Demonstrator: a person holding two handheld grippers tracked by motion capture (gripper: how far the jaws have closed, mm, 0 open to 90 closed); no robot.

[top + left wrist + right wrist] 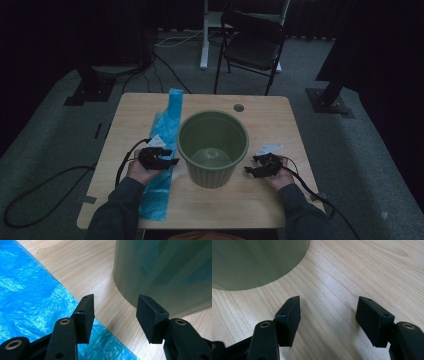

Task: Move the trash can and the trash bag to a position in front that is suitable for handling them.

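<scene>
The high view is looking down on the whole table (260, 200); both gripper views are sitting close, sharing the bucket (212, 145).

left gripper (115, 315): jaws apart, bottom of frame;
blue plastic bag (27, 297): left;
green bucket (165, 272): upper right;
table (82, 272): between

Both forearms, in dark grey sleeves, enter from the bottom edge of the high view. The left hand (136, 170) holds the black two-jaw left gripper (172, 161), jaws parted and empty. The right hand (281, 176) holds the black two-jaw right gripper (248, 171), jaws likewise spread apart, gripping nothing.
</scene>
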